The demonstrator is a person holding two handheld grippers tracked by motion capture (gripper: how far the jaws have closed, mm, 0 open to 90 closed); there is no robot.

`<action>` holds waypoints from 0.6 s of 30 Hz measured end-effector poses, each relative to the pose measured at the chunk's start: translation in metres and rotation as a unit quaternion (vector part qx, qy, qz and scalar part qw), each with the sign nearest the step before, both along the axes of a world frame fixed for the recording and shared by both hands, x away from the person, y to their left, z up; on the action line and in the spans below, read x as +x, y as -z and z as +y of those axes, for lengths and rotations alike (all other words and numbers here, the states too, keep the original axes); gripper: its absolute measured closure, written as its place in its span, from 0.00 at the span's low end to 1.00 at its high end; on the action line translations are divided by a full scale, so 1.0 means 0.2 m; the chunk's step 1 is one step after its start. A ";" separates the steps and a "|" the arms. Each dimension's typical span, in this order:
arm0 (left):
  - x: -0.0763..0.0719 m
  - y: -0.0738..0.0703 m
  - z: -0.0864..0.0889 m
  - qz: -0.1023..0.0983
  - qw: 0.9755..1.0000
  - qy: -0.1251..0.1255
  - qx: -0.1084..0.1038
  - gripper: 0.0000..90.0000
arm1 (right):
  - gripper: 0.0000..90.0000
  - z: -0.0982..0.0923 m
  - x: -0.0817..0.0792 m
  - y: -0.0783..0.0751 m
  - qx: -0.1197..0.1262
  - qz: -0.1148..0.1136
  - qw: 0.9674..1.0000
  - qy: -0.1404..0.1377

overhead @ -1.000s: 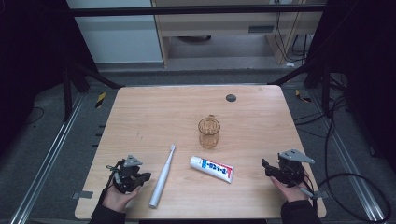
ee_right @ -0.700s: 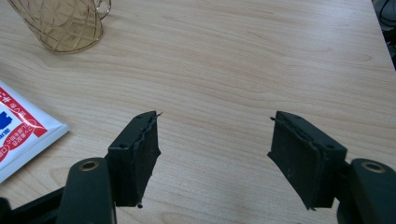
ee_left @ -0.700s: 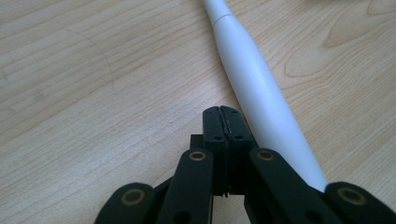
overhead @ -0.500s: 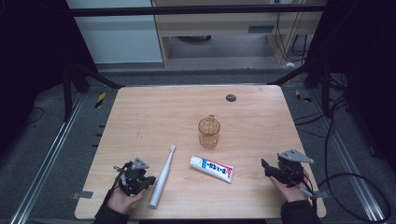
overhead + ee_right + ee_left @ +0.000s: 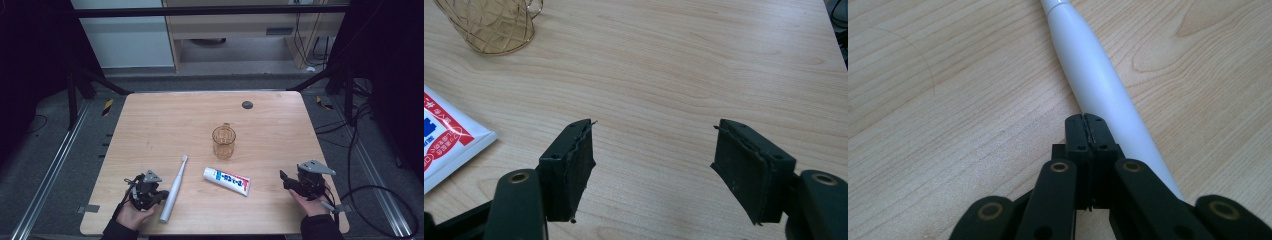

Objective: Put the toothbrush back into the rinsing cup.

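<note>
A white toothbrush (image 5: pixel 173 189) lies on the wooden table (image 5: pixel 165 125), its head pointing away from the person. My left gripper (image 5: pixel 161 196) sits just left of its handle (image 5: pixel 1098 85); in the left gripper view (image 5: pixel 1086 120) the jaws are pressed together with nothing between them, right beside the handle. A white, red and blue toothpaste tube (image 5: pixel 227 180) lies in the middle, its end (image 5: pixel 444 140) at the left of the right gripper view. An amber glass cup (image 5: pixel 223 141) stands behind it. My right gripper (image 5: pixel 284 179) rests near the right front edge, jaws (image 5: pixel 654 155) wide apart over bare wood.
A small dark round disc (image 5: pixel 247 104) is set in the table near its far edge. The amber cup (image 5: pixel 491 22) stands at the top left of the right gripper view. Metal frame rails and cables run beside the table on both sides.
My left gripper has shifted slightly to the right, closer to the toothbrush handle. The right gripper has stayed where it was.
</note>
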State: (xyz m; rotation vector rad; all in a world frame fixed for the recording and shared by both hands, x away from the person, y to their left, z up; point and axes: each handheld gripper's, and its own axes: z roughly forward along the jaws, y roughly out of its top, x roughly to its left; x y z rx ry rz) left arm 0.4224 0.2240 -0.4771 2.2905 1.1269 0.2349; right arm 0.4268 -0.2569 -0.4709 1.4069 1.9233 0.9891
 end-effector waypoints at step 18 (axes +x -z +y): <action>0.14 -0.06 -0.02 -0.050 0.998 -0.036 -0.008 0.96 | 0.35 0.00 0.01 0.00 -0.002 0.000 1.000 0.000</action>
